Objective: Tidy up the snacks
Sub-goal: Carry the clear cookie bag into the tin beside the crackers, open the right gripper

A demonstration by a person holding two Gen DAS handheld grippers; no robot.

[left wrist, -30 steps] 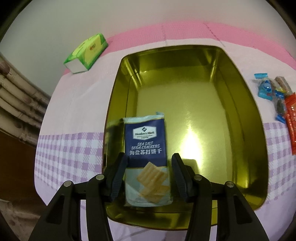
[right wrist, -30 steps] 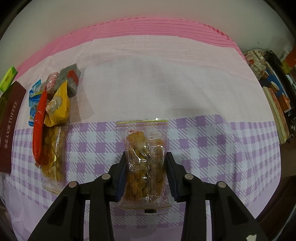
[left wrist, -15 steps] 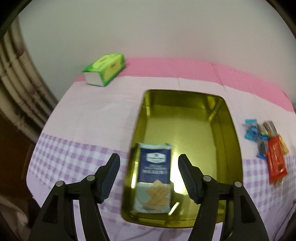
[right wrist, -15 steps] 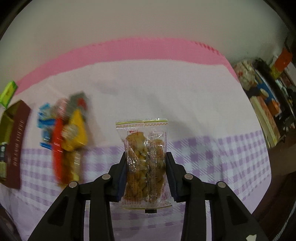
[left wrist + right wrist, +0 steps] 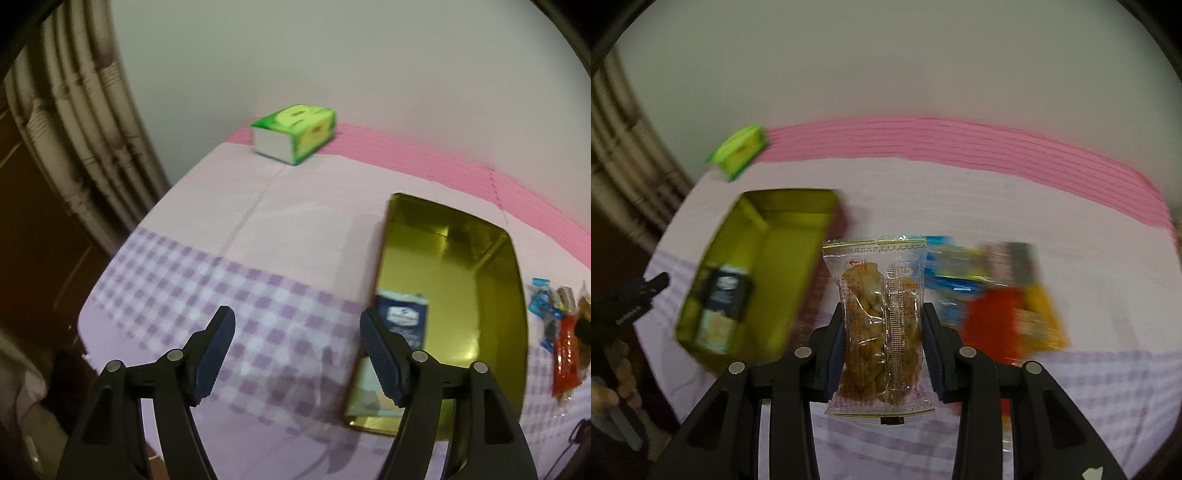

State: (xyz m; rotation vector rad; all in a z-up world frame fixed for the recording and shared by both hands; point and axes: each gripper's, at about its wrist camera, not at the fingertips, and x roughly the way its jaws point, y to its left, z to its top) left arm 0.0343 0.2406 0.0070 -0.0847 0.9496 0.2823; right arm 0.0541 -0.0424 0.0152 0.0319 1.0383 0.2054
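A gold tin (image 5: pixel 495 295) (image 5: pixel 783 258) stands on the pink and purple checked cloth. A blue soda cracker pack (image 5: pixel 404 321) (image 5: pixel 722 306) lies in its near end. My left gripper (image 5: pixel 297 326) hangs above the cloth left of the tin, its jaws opening with nothing between them. My right gripper (image 5: pixel 882 325) is shut on a clear packet of golden snacks (image 5: pixel 879 321), held upright in the air right of the tin. A pile of loose snacks (image 5: pixel 993 295) (image 5: pixel 561 332) lies on the cloth right of the tin. The left gripper's tip (image 5: pixel 631 295) shows at the right wrist view's left edge.
A green tissue box (image 5: pixel 295 133) (image 5: pixel 738 151) sits at the far left of the table by the wall. A curtain (image 5: pixel 62 122) and dark wood stand beyond the table's left edge. A person's hand (image 5: pixel 613 369) shows at the lower left.
My left gripper let go of the cracker pack in the tin, opened wide and drew back up and left. My right gripper lifted the snack packet off the cloth and swung left toward the tin.
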